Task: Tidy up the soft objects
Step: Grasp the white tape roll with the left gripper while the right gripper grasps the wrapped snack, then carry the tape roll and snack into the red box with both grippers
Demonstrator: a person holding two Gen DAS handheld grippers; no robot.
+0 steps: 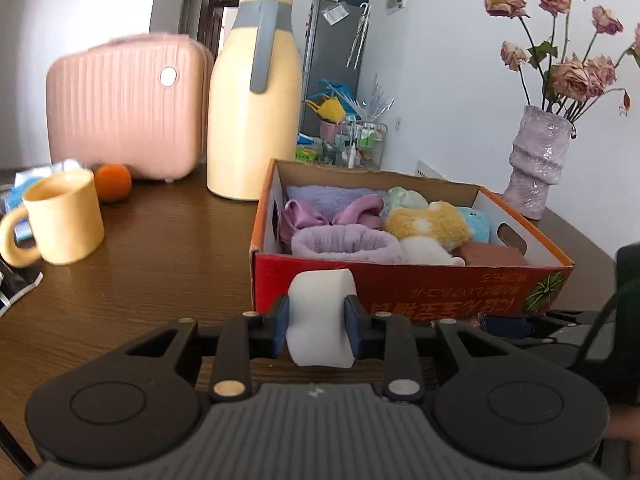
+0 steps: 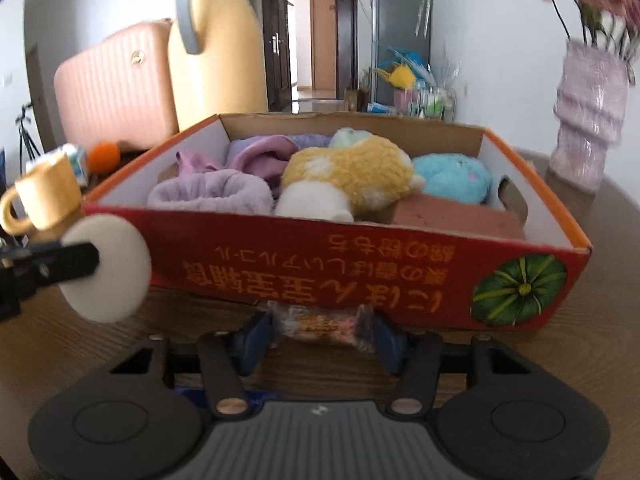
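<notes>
White round foam sponge sits pinched in the left gripper, near the red cardboard box, ready for dropping in; the right gripper clamps a crinkly wrapped snack packet.

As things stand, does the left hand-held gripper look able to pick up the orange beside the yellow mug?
Probably not yet. The left hand-held gripper is already shut on a white sponge, so its jaws are occupied. The orange itself sits uncovered on the table, beyond the mug.
</notes>
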